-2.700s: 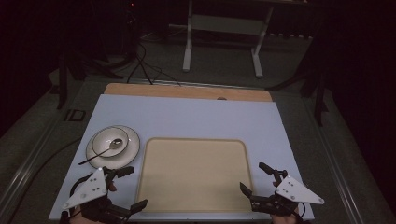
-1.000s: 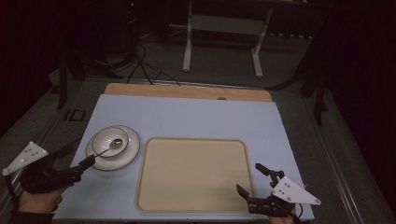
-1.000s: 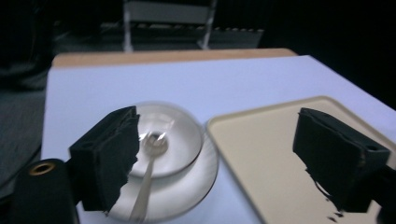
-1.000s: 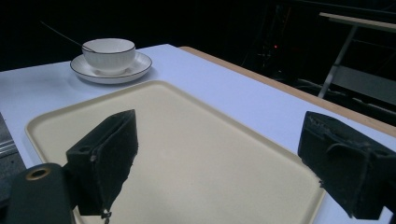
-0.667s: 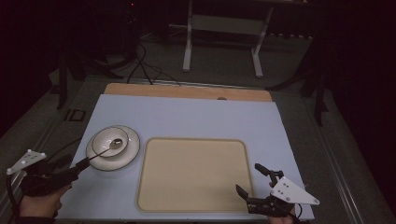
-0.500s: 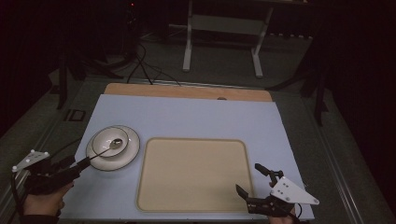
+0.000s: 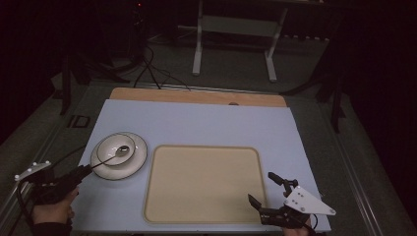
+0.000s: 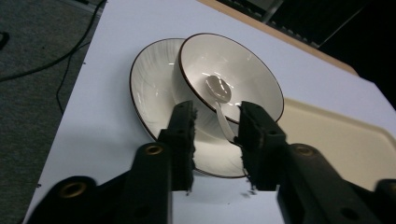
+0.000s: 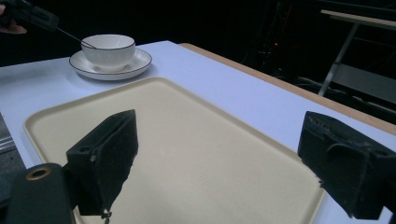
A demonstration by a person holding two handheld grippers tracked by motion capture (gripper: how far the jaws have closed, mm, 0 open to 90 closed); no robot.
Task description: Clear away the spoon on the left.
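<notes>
A dim recording room or lab, not a home. The desk [image 7: 196, 123] wears a pale blue cover over a wooden top and stands on a dark floor. Beyond its far edge, cables [image 7: 147, 69] trail across the floor, and a metal stand [image 7: 236, 29] rises in darkness.

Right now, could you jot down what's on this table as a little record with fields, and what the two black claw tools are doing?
surface: pale blue table top
dishes: white bowl with a dark rim, standing on a matching saucer
in the bowl: spoon, handle sticking out over the rim
tray: beige tray, nothing on it, beside the saucer
left gripper: jaws apart on either side of the spoon handle, not closed on it
right gripper: jaws wide open over the tray's near corner, holding nothing
</notes>
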